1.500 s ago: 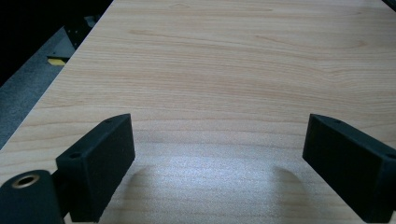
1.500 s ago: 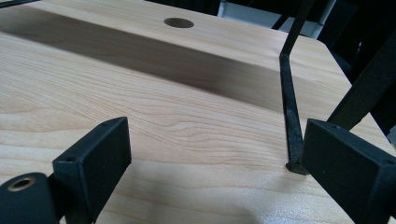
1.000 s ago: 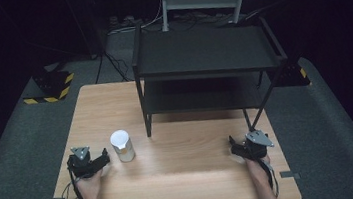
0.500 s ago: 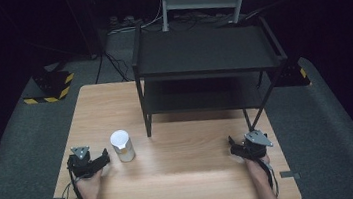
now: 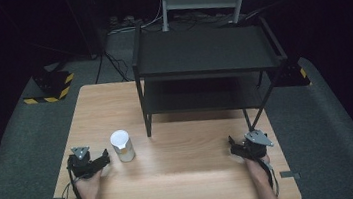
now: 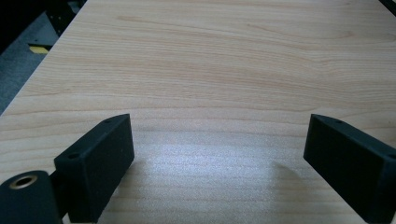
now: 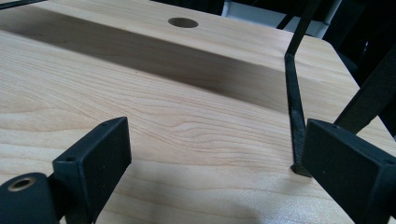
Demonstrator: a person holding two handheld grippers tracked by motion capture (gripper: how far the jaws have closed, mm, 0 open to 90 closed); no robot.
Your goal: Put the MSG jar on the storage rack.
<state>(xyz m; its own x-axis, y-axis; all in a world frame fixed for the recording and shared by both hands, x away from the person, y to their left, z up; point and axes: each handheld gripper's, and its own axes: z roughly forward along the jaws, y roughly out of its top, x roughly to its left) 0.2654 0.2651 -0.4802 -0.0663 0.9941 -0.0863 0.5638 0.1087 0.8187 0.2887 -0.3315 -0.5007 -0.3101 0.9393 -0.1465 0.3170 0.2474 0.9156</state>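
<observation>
L gripper (image 5: 101,158) sits on the table (image 5: 188,178), jaws wide apart w/ bare wood btwn them. White-lidded cup (image 5: 122,145) stands upright just beside its jaw tips, on the side twd the R gripper, not touching. R gripper (image 5: 234,147) well apart from cup, jaws also spread, nothing btwn; black shelf rack (image 5: 207,55) leg (image 7: 293,116) just ahead of its R jaw.

left gripper (image 5: 101,158): black, grey three-cornered plate, trailing cable | right gripper (image 5: 234,147): black, same plate | jaws: blocky, screw holes
</observation>
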